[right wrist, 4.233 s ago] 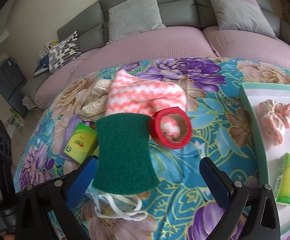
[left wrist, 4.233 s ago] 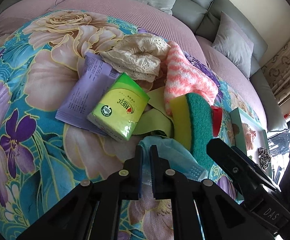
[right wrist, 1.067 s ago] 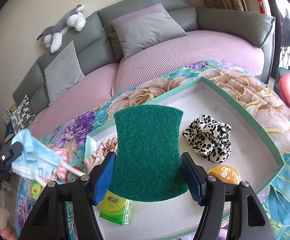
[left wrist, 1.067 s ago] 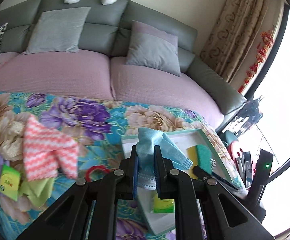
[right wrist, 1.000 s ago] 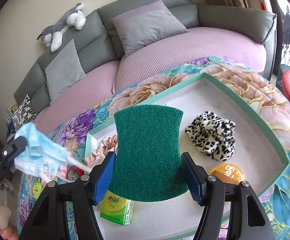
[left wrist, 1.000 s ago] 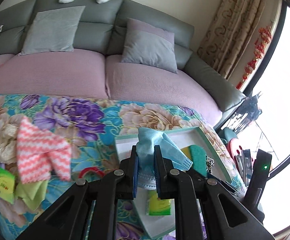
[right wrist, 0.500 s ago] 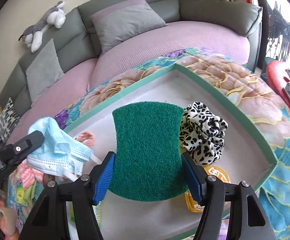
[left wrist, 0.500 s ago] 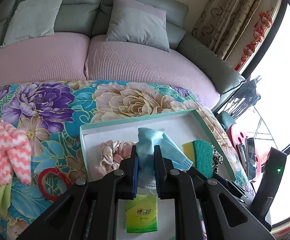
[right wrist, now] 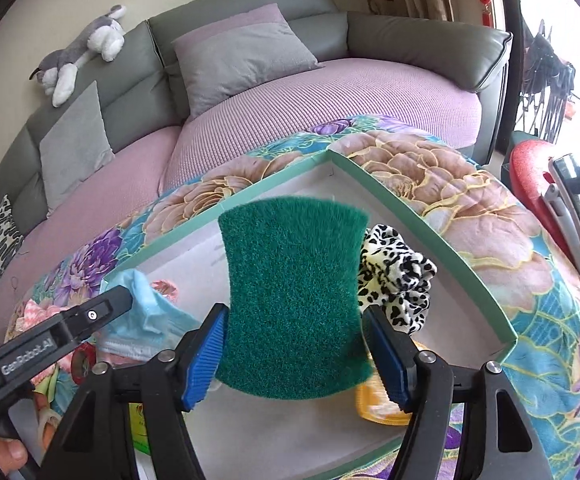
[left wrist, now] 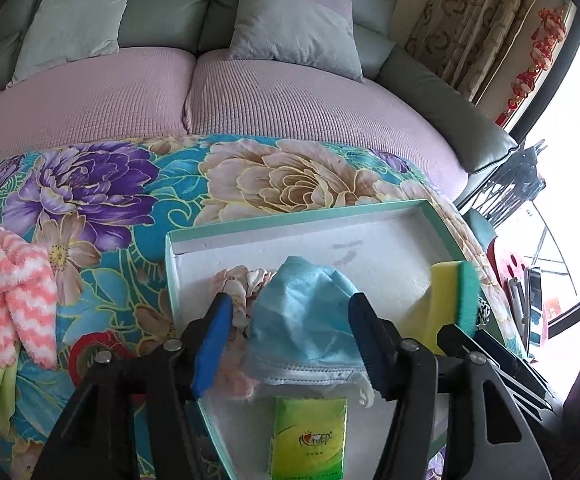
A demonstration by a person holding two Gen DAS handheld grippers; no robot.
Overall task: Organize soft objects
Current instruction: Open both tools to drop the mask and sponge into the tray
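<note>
Presently the left gripper (left wrist: 290,336) fingers are spread, the crumpled light-blue face mask (left wrist: 303,328) lying loose between them in the shallow green-rimmed white tray (left wrist: 290,216). The right gripper (right wrist: 294,350) is clamped on the green-and-yellow scouring sponge (right wrist: 293,300), best lowered onto bare tray floor before release.

My left tongs (left wrist: 290,332) are matt black plastic with ribbed blue rubber pads (left wrist: 214,344), and so are my right tongs (right wrist: 293,352). Between the right pads sits the rough, fibrous green scouring face of a sponge (right wrist: 293,296); its yellow foam side (left wrist: 443,300) looks soft and porous. The pale blue pleated face mask (left wrist: 305,320) is thin non-woven cloth, matt. The shallow teal-rimmed tray (left wrist: 290,222) has a chalky white, slightly grainy floor. The green tissue packet (left wrist: 309,440) is glossy film. The leopard-print scrunchie (right wrist: 397,280) is plush fabric. The floral bedspread (left wrist: 90,184) is smooth printed cloth.
</note>
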